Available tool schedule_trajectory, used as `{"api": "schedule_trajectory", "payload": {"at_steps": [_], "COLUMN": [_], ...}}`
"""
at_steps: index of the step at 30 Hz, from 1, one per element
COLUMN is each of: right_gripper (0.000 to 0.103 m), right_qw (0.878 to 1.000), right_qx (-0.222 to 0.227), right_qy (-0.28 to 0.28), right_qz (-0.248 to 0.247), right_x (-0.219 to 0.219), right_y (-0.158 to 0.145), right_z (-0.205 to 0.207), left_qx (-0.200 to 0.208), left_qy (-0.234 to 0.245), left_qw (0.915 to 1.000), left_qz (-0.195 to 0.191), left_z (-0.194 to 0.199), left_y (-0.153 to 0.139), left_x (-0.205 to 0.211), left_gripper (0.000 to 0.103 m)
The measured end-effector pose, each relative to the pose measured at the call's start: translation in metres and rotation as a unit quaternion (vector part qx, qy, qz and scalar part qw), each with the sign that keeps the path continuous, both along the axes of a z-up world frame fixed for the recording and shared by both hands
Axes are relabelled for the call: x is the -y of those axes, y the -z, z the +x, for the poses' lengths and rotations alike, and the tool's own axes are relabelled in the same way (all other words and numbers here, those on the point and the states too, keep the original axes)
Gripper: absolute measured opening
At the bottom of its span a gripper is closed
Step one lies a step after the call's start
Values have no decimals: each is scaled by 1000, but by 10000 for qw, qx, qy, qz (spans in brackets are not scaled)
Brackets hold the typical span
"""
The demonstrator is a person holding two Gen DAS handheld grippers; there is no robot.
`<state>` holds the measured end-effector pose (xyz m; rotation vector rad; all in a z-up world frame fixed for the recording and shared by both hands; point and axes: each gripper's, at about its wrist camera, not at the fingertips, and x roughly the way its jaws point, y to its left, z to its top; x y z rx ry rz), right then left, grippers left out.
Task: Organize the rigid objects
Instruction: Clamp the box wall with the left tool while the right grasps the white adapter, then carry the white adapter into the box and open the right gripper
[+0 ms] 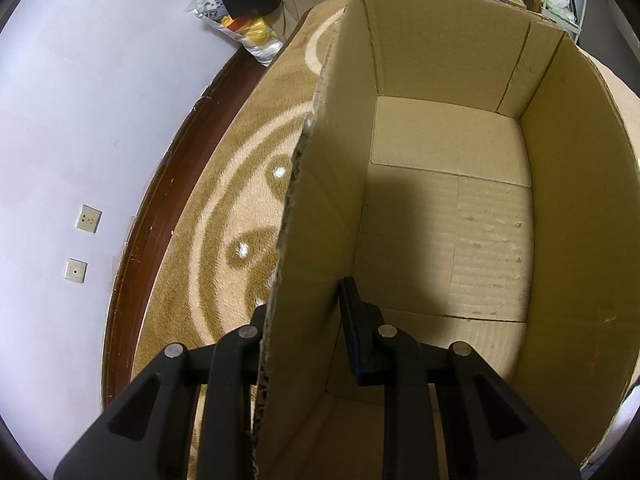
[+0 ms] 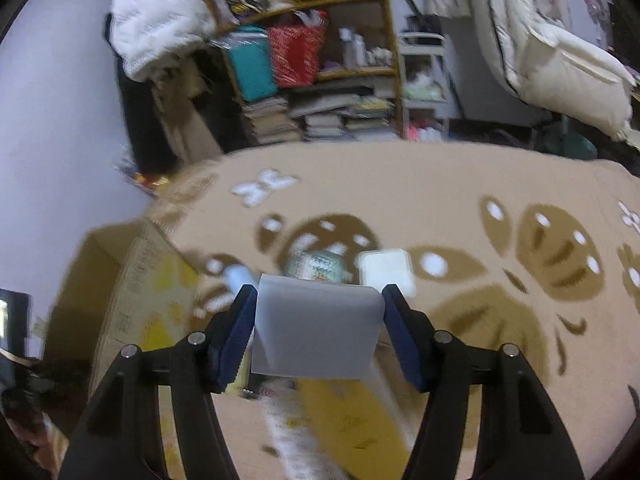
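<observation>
Right tool (image 2: 318, 304) clamps a pale block (image 2: 316, 328) at frame centre, left tool (image 1: 304, 320) pinches the box (image 1: 448, 208) wall; a slack grip could drop the block short of the box.

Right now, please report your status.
Left gripper clamped on box wall. Right gripper holds grey block. Box floor bare, nothing in the way.

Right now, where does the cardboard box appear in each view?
Left wrist: the cardboard box fills the centre and right; the left claw straddles its near left wall.
Right wrist: the box is blurred at lower left.
Shared landmark: the beige patterned carpet.
</observation>
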<state>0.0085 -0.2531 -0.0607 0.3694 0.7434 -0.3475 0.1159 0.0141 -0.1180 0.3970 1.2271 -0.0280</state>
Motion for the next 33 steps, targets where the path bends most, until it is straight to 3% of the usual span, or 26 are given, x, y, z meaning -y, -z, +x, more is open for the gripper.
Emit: {"api": "schedule_trajectory", "payload": {"at_steps": [9, 20, 26, 28, 31, 33], "right_gripper": [67, 67, 64, 55, 54, 55], "right_qw": [9925, 9759, 9746, 9736, 9728, 9743], "right_qx": [694, 1039, 1013, 1086, 1154, 1123], "right_qy": [-995, -1917, -1995, -1995, -1989, -1940], "right_qz": [-128, 112, 75, 237, 284, 234], "right_x": [-63, -125, -133, -129, -126, -125], "right_y": [-34, -34, -26, -30, -35, -35], "right_z": [33, 54, 48, 47, 45, 44], "left_qx": [3, -37, -55, -41, -27, -107], "left_qy": [32, -11, -41, -23, 13, 11], "left_qw": [10000, 10000, 10000, 10000, 10000, 9999], "left_qz": [53, 25, 18, 27, 87, -70], "left_z": [-2, 1, 4, 4, 3, 3], "left_y": [-1, -1, -1, -2, -1, -1], "left_x": [2, 1, -2, -1, -1, -2], "left_gripper": [22, 23, 24, 23, 24, 22]}}
